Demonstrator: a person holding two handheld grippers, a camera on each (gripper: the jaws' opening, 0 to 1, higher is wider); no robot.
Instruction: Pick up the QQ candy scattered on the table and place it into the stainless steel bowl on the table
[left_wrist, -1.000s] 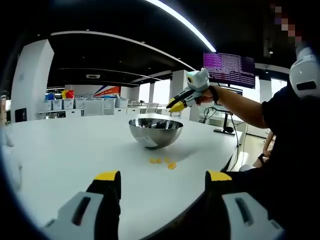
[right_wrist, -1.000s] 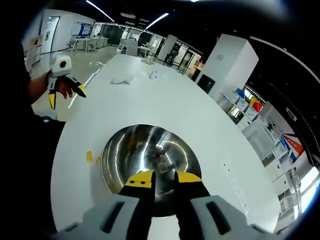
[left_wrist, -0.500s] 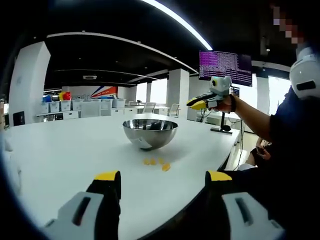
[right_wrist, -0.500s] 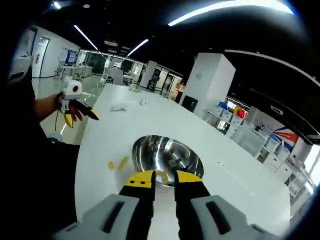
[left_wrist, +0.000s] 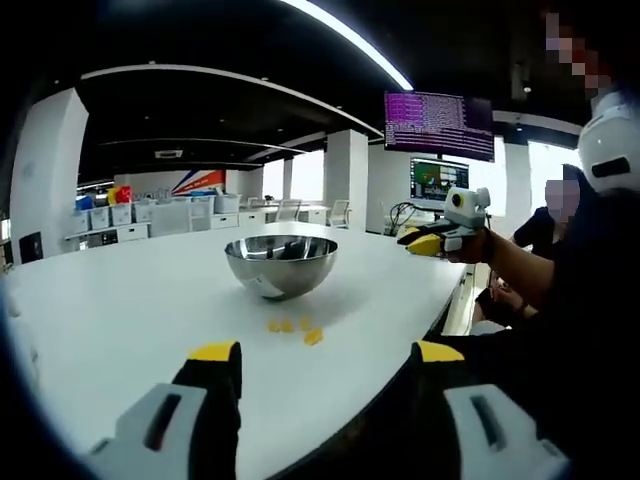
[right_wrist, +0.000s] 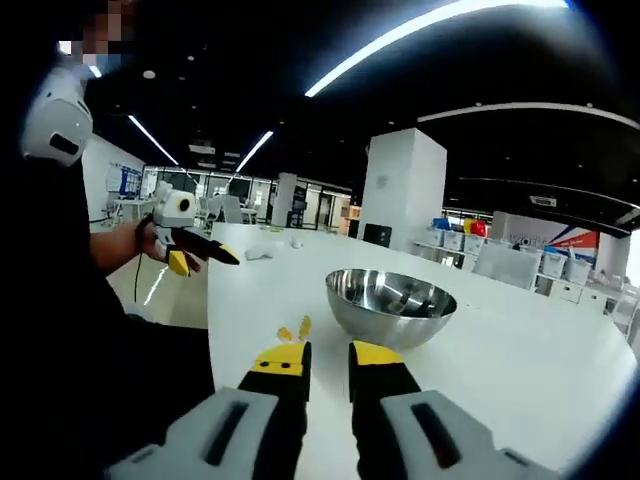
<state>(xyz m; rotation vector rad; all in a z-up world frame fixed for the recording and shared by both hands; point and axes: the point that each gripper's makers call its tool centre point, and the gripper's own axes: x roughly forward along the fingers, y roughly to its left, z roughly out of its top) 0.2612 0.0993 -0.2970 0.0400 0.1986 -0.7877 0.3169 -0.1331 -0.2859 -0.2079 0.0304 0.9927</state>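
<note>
QQ candy (left_wrist: 293, 328): loose cluster on table (left_wrist: 120, 300) at bowl's 6 o'clock | stainless steel bowl (left_wrist: 281, 263): upright; right gripper view shows its inside | left gripper (left_wrist: 325, 365): wide open, empty | right gripper (right_wrist: 326, 357): narrow gap, empty

A wide white desk (left_wrist: 120, 300) with a rounded edge spans the lower half of the left gripper view and runs across the lower right of the right gripper view. The ceiling (left_wrist: 220, 40) is dark, crossed by a long strip light (left_wrist: 350, 40) in the upper middle. A white square pillar (right_wrist: 400, 185) stands at the centre of the right gripper view. At the left of the left gripper view, white storage bins (left_wrist: 110, 215) sit in a row along the far wall. At upper right there, a hanging screen (left_wrist: 438, 124) shows purple text, with a smaller monitor (left_wrist: 438, 180) beneath it. Bright windows (left_wrist: 305, 175) glow behind the middle.
</note>
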